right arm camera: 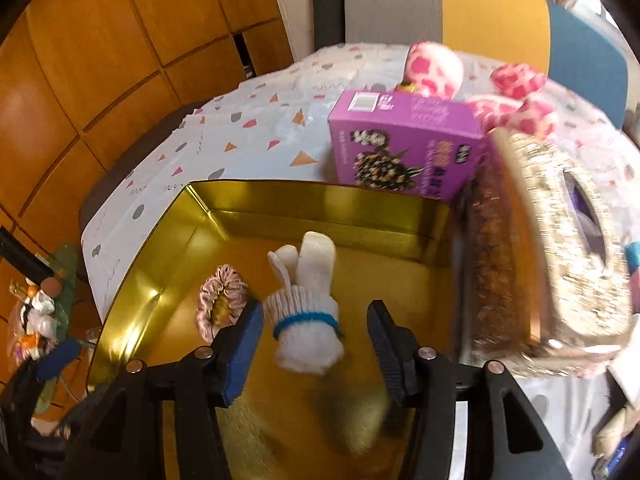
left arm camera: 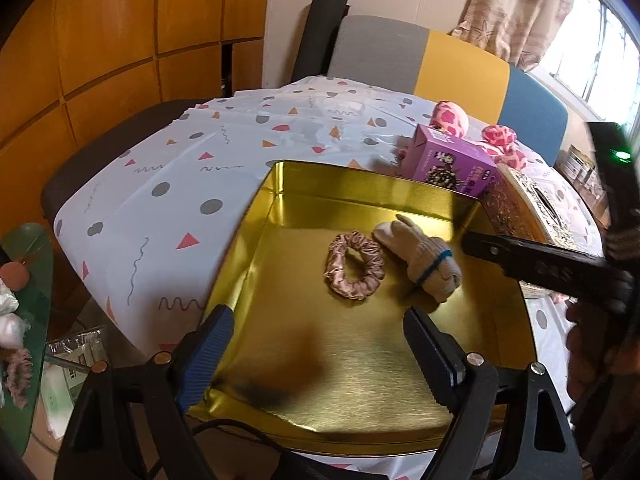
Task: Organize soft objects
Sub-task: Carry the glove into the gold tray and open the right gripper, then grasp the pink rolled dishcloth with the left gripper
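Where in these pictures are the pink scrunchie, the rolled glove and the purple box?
pink scrunchie (left arm camera: 335, 270): left wrist view, on its left fabric band.
rolled glove (right arm camera: 308, 322): right wrist view, on the knit cuff.
purple box (right arm camera: 404, 152): right wrist view, on its printed front.

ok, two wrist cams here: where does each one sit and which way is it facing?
Left wrist: on the left gripper, angled down into the gold tin; own open fingers show, and the right gripper's finger enters from the right.
Right wrist: on the right gripper, angled down at the rolled glove, which lies in the tin between open fingers, pads clear of it.
Shared: tin, glove, pink scrunchie, purple box, patterned tablecloth.
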Motion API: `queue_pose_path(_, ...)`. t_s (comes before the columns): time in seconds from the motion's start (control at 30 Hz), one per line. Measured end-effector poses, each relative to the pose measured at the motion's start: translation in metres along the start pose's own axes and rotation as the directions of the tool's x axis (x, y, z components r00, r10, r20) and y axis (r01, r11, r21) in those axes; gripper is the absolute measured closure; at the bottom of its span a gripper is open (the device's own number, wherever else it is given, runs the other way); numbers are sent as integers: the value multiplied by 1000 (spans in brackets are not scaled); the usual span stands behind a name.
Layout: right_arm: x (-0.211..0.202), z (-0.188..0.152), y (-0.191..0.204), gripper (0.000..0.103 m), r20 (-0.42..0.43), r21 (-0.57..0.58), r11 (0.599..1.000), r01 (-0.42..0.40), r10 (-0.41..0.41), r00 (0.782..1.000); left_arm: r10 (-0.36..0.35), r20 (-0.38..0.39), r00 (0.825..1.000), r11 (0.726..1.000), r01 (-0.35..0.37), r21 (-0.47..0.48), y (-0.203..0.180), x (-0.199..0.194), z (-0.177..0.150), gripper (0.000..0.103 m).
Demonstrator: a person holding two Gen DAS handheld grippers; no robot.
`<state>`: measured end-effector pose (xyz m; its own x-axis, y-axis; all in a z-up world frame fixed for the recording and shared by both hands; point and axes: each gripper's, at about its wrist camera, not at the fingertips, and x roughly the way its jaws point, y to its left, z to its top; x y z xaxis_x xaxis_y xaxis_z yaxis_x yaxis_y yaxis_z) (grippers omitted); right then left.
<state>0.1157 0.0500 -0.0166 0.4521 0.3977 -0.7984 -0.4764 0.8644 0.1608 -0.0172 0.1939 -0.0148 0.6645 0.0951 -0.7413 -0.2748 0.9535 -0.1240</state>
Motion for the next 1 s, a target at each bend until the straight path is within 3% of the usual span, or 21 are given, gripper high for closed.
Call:
queue_pose_path(0.3, -62, -32, -23, 45, 109, -44, 999, 26, -21, 994, -22, -20, 1000, 999, 23, 47, -20, 2, -2, 16)
queue_pose_path(0.57, -96, -71, -106, 45, 118, 127, 989, 78, -93, 989, -52, -32, 998, 993, 55, 104, -46, 3, -3, 16)
queue_pose_path(0.8, -92, -80, -202, 51, 48, 259, 938, 232, -252, 967, -80, -51, 996, 984, 87, 153, -71, 5, -5, 16)
queue_pose_path(0.9, -72, -71, -223, 51, -7, 240, 929, 281, -288, 958, -88, -55, 995, 980, 97, 175, -79, 6, -5, 16)
queue_pose_path(1.0, -57, -61, -234, 51, -43, 216, 937, 275, -273, 961, -85, -66, 994, 978, 96, 187, -83, 8, -7, 16)
